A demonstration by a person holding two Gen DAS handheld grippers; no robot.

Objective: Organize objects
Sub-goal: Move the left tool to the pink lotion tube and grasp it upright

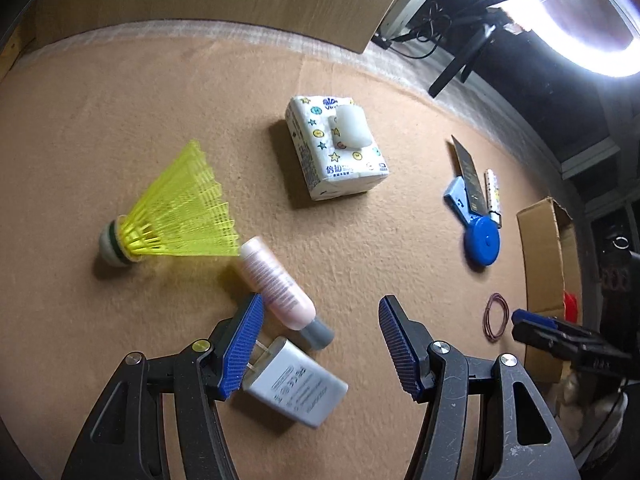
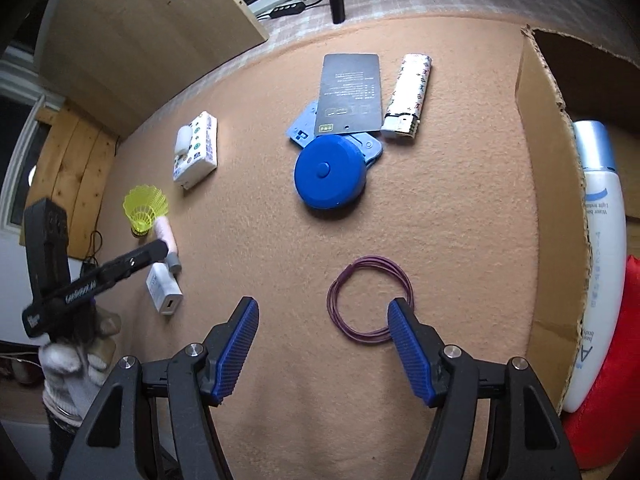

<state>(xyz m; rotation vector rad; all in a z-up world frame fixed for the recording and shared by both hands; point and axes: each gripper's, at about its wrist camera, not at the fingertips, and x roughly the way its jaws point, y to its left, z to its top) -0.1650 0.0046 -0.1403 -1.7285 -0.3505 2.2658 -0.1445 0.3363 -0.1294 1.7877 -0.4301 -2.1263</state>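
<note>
One shuttlecock (image 1: pixel 172 212), one tissue pack (image 1: pixel 336 152), one lighter (image 2: pixel 408 96), one charger (image 1: pixel 296 384), two bottles (image 1: pixel 276 284) (image 2: pixel 596 260).

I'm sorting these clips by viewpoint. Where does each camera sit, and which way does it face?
Left wrist: on the left gripper, looking down at shuttlecock, pink tube, charger; own fingers show.
Right wrist: on the right gripper, looking down at purple band, cardboard box; own fingers, gloved hand show.
Shared: tissue pack, blue disc.

Matt felt tabletop (image 2: pixel 260 208), glossy plastic shuttlecock (image 1: pixel 180 212).
</note>
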